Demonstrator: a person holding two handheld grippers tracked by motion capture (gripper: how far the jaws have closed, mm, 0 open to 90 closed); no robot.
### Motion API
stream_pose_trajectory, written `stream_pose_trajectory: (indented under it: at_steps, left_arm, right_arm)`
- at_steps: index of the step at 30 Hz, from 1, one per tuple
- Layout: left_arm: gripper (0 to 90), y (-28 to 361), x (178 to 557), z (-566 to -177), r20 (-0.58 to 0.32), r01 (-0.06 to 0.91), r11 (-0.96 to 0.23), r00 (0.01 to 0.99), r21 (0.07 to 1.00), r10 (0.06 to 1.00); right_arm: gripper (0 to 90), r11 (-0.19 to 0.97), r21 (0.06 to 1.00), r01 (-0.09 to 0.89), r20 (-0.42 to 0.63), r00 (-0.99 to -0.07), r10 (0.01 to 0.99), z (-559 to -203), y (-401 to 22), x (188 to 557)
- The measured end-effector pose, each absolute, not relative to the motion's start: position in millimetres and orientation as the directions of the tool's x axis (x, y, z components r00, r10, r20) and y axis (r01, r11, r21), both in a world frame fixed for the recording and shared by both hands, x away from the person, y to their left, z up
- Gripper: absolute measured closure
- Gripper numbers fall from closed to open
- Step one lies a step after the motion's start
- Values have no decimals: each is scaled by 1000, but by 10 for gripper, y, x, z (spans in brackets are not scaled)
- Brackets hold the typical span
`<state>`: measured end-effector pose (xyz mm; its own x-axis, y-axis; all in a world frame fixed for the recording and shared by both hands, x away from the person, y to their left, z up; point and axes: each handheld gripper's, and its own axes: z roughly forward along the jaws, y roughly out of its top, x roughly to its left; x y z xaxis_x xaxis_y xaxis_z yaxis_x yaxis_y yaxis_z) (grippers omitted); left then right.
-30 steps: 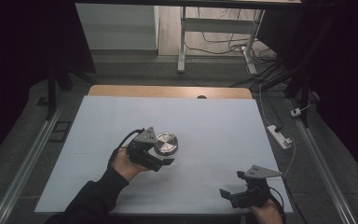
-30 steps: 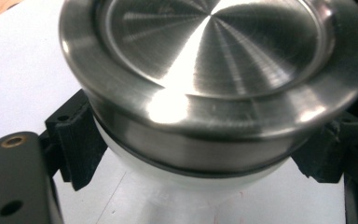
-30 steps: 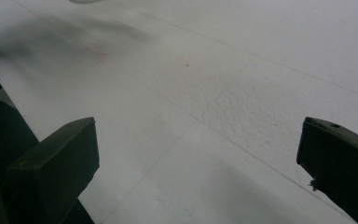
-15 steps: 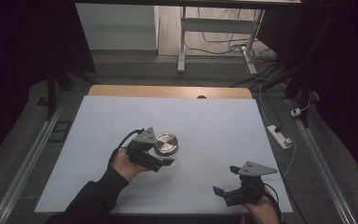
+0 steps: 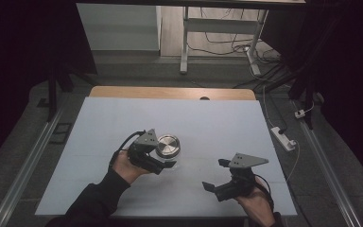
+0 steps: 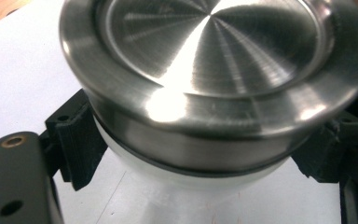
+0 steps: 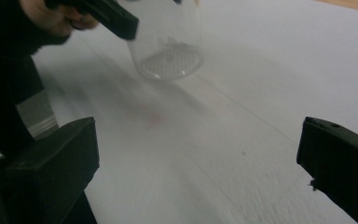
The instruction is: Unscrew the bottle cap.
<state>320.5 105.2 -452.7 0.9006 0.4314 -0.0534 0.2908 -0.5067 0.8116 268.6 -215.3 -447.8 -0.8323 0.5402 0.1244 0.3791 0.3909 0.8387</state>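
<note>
The table (image 5: 123,118), covered by a pale sheet, takes up the middle of the high view. Just left of its centre stands the jar (image 5: 168,147), a clear glass body under a brushed steel lid, upright, its long axis vertical. In the right gripper view the jar (image 7: 168,42) sits at the upper middle of the frame, its base on the sheet.

The left gripper (image 5: 163,163) comes at the jar from the lower left of the high view and is clamped on it. In the left gripper view the lid (image 6: 214,60) spans the upper frame, and the black pads (image 6: 77,135) press the glass just below the lid's rim on either side, jaws drawn in as far as the jar allows.

The right gripper (image 5: 216,176) is at the lower right of the high view, well apart from the jar, with nothing between its jaws; they stand wide, one at each lower corner of its own view. The jar lies up and to the left of it across bare sheet.

With the body already pinned from the side, the lid's top is free, so the right gripper looks the one to reach it, probably from above along the jar's upright axis.
</note>
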Motion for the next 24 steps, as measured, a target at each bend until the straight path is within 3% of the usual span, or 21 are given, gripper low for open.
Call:
stream_pose_trajectory:
  at_steps: [16, 24]
  left_arm:
    - [156, 1049, 3211, -4563, -49, 298, -511, 894, 806, 445]
    - [156, 1039, 3206, -4577, -41, 301, -512, 888, 804, 457]
  right_arm:
    - [0, 444, 840, 311, 73, -876, 477, -4273, -1733, 2862]
    - [0, 457, 835, 306, 47, -868, 495, -4180, -1532, 2957]
